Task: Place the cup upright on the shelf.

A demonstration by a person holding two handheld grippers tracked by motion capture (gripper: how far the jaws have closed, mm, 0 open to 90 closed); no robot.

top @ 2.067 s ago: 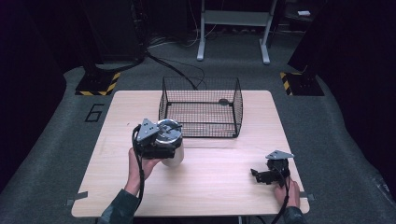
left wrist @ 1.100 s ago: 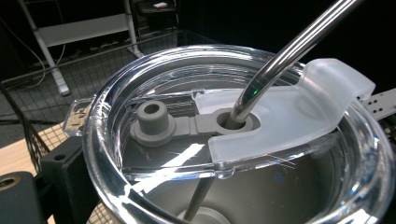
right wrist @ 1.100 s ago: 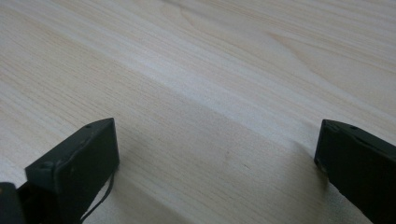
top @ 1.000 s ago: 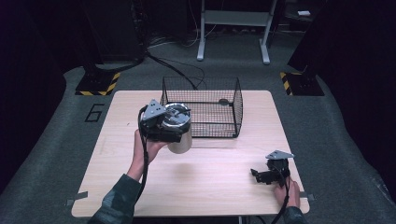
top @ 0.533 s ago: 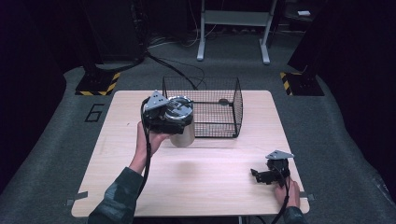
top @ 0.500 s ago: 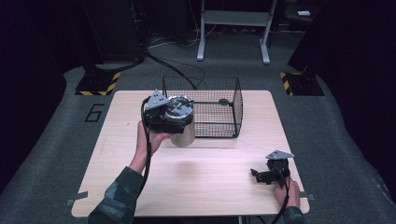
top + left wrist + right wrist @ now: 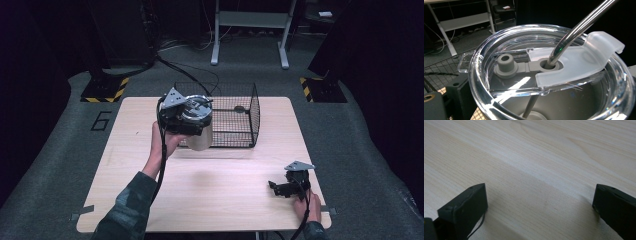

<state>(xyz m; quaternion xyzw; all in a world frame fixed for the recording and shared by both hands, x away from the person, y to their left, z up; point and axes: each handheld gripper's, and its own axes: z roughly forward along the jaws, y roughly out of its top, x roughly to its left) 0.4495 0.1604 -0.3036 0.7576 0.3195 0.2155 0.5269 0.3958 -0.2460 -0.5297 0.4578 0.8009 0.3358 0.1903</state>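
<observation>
Left gripper (image 7: 187, 117) is raised off the table at the near-left corner of the wire basket (image 7: 235, 107), carrying a tumbler (image 7: 199, 136) upright. Its own view looks straight down on the clear lid (image 7: 544, 75) with the metal straw (image 7: 576, 30) leaning through the grey seal. A black jaw shows at the lower left against the cup's wall, so I judge the jaws are clamped on the tumbler's body. Keeping it upright looks deliberate: a straw cup tips its contents easily, though whether it holds liquid I cannot tell.

The tumbler hangs in the air just beside the basket's front wall, partly over the rim, not yet inside. My guess is that the basket is the destination and the lift is meant to clear its wire wall.

Right gripper (image 7: 292, 184) rests low at the near-right of the table (image 7: 225, 190), well apart from the basket. In its own view the two black jaws stand wide apart with bare wood between them, holding nothing. Parked out of the way, it seems.

Basket interior looks bare apart from a small dark item (image 7: 240, 108) near the back, too small to identify.
</observation>
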